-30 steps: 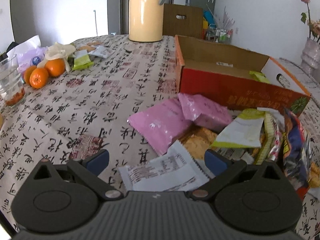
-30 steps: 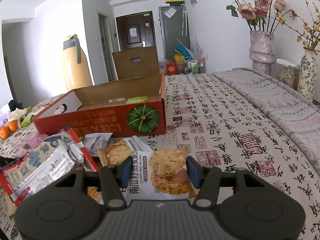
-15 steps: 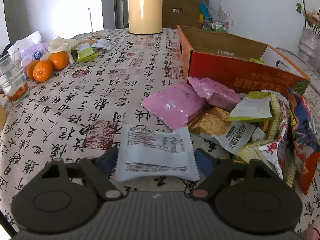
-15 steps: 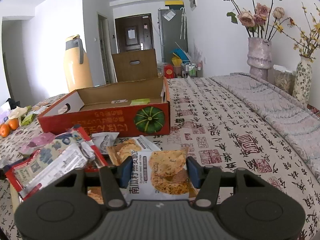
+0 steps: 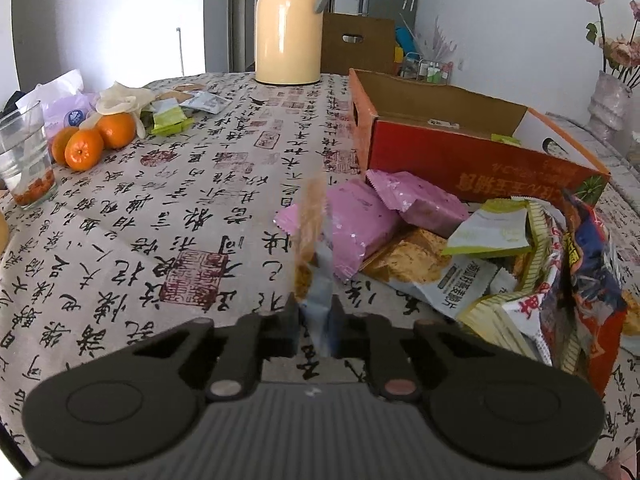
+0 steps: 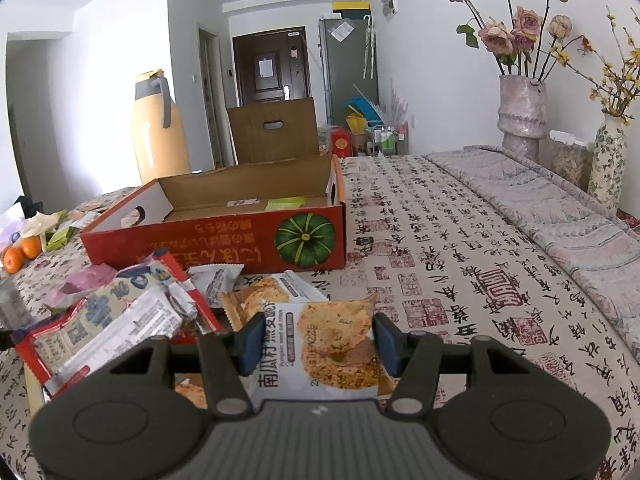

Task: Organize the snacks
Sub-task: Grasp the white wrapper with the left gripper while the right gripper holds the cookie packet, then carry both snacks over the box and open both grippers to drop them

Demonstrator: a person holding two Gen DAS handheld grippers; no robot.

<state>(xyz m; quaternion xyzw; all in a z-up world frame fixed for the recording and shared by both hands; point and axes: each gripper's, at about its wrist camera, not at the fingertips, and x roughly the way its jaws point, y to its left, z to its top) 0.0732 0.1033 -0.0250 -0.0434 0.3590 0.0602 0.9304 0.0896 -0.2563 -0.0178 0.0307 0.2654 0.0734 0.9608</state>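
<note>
While the left gripper [image 5: 314, 312] had just closed its jaws on 1 upright snack packet [image 5: 311, 236], the right gripper [image 6: 316, 340] clamped a pumpkin-crisp packet [image 6: 336, 352] near the red box [image 6: 224, 240].

Both views bright, even daylight; soft, faint shadows. Strong fisheye bending w/ dark vignette at corners. Glare streak on cream thermos [image 5: 287, 24]. Motion blur on upright packet [image 5: 311, 220] in left wrist view; rest sharp. White walls nr overexposed.
</note>
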